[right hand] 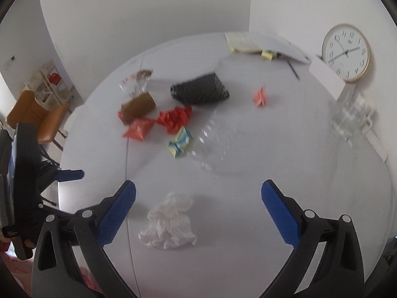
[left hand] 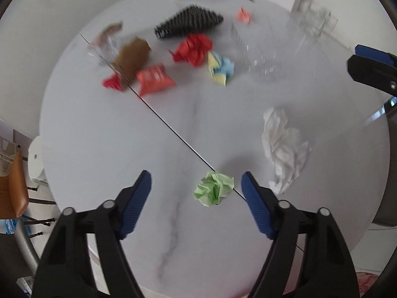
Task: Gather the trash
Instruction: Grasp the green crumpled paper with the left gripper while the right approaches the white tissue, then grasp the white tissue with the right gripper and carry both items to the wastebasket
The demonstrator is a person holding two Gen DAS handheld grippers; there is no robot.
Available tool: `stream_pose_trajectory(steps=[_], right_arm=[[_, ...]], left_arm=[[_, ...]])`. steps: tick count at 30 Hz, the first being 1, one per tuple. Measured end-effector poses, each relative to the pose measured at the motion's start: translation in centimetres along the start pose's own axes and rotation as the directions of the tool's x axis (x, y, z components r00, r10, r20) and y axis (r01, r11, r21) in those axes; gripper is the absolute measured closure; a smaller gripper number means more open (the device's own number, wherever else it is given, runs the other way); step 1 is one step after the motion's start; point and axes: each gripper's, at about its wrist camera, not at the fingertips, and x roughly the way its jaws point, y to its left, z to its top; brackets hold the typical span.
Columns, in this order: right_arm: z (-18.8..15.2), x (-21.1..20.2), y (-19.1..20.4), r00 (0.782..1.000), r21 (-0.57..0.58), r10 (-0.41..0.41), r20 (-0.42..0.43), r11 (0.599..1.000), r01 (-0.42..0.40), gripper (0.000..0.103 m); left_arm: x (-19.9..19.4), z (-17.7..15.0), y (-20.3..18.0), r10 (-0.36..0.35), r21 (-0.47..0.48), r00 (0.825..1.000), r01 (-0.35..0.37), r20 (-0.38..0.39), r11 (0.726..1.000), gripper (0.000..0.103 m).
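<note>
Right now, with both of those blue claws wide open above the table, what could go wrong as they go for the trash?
The left gripper is lined up on the green paper ball, which is light and could skid away if only one finger touches it. The right gripper hangs over the white crumpled tissue; being loose, it may be caught only by a corner. The two targets lie close together, so the grippers might bump each other.

Left gripper [left hand: 196, 186] (jaws spread wide) frames green paper wad [left hand: 214, 188] on marble table [left hand: 99, 129].
</note>
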Motion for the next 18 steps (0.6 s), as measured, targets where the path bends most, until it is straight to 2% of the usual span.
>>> stream_pose_trajectory(steps=[4,7,9,12,18], right_arm=[[-1.7,1.9,-0.5,0.998,0.017,0.020,-0.065,1.000,-0.019,0.003],[-2.6,3.0,-0.3,0.994,0.020,0.030,-0.104,0.999,-0.028,0.003],[-3.1,3.5,-0.2,0.992,0.021,0.036,-0.122,0.999,-0.034,0.003],[-3.4,4.1,-0.1,0.990,0.023,0.045,-0.136,0.999,-0.042,0.003],[-3.8,5.7,1.0,0.982,0.004,0.068,-0.177,0.998,-0.068,0.003]], left_arm=[[2.2,-0.1,-0.4,-0.042,-0.004,0.998,0.042,-0.054,0.999,0.040],[3.0,-0.2,-0.8,-0.059,0.002,0.995,0.059,-0.081,0.998,0.053],[3.5,-0.4,-1.0,-0.070,-0.002,0.993,0.071,-0.099,0.998,0.068],[3.8,-0.6,-1.0,-0.079,-0.011,0.991,0.078,-0.106,0.997,0.072],[2.7,-0.8,0.1,-0.090,-0.042,0.991,0.087,-0.095,0.995,0.072]])
